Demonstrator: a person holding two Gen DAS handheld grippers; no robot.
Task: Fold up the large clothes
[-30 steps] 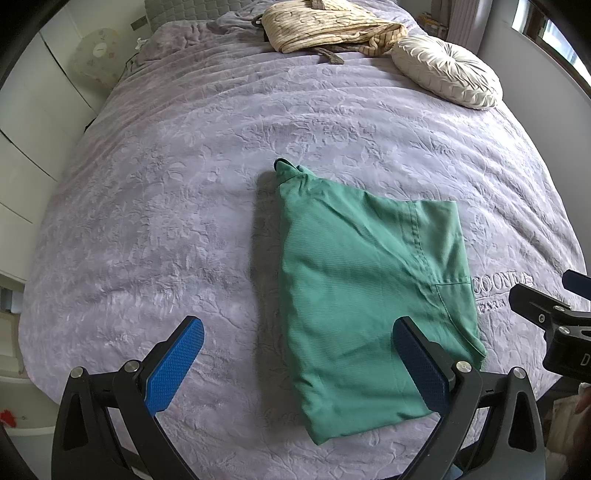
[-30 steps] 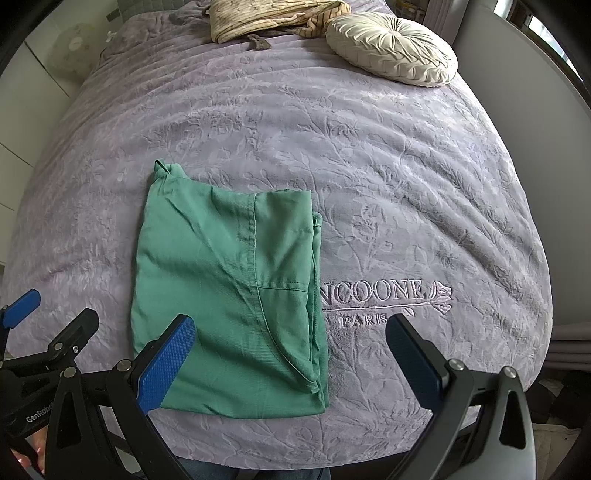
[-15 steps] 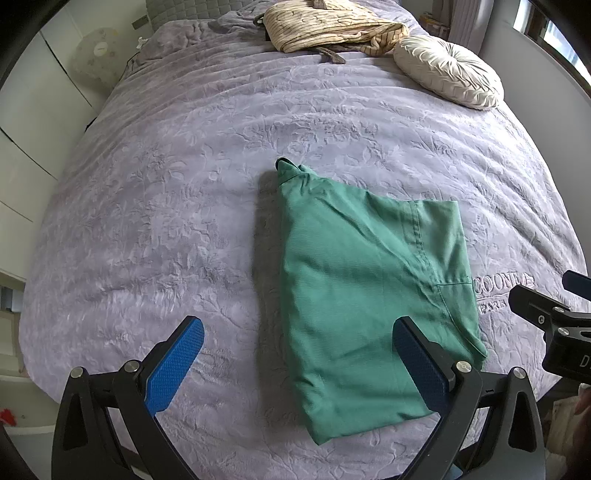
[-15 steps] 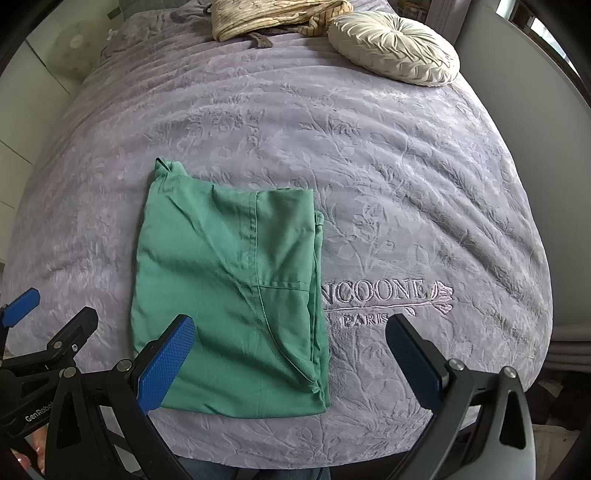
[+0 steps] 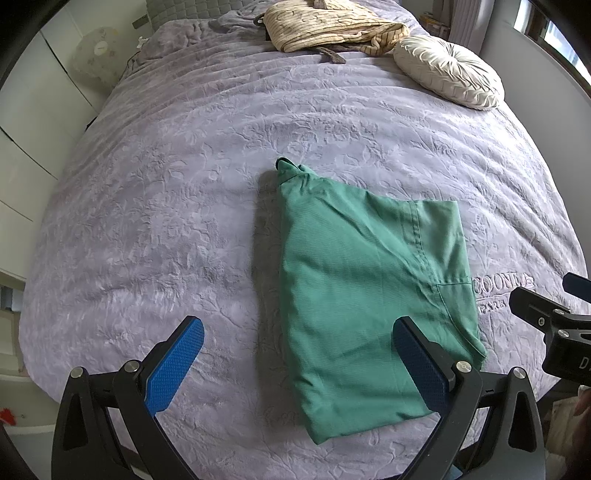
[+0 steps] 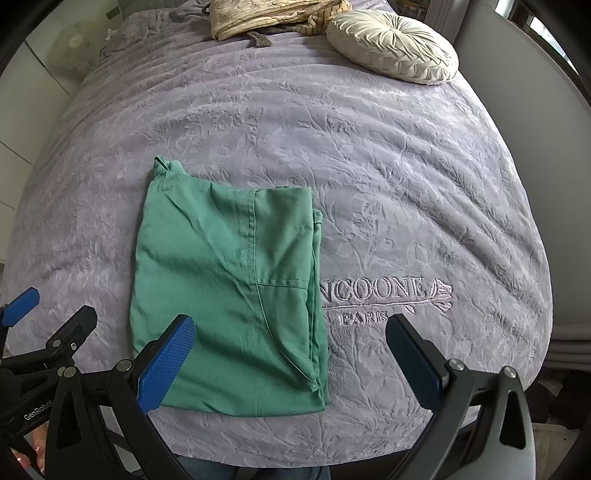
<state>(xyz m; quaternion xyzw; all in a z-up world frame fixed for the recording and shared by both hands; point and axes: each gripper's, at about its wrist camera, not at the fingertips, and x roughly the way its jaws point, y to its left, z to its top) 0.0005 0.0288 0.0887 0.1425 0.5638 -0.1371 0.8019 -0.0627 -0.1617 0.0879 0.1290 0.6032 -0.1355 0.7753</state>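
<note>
Nothing is shifting since earlier: green garment (image 5: 369,284) is lying folded, long axis running away from my left gripper (image 5: 295,365) and right gripper (image 6: 291,363), both spread wide, empty; bedspread (image 6: 424,184) is stretching bare beyond.

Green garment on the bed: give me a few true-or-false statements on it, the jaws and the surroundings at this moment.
1. The green garment lies folded on the purple bedspread. True.
2. The right gripper is clamped on the garment. False: its jaws are wide open, holding nothing.
3. The left gripper has open jaws. True.
4. The round cream cushion sits on top of the garment. False: it lies far off, near the head of the bed.
5. A beige striped cloth lies beside the cushion. True.
</note>
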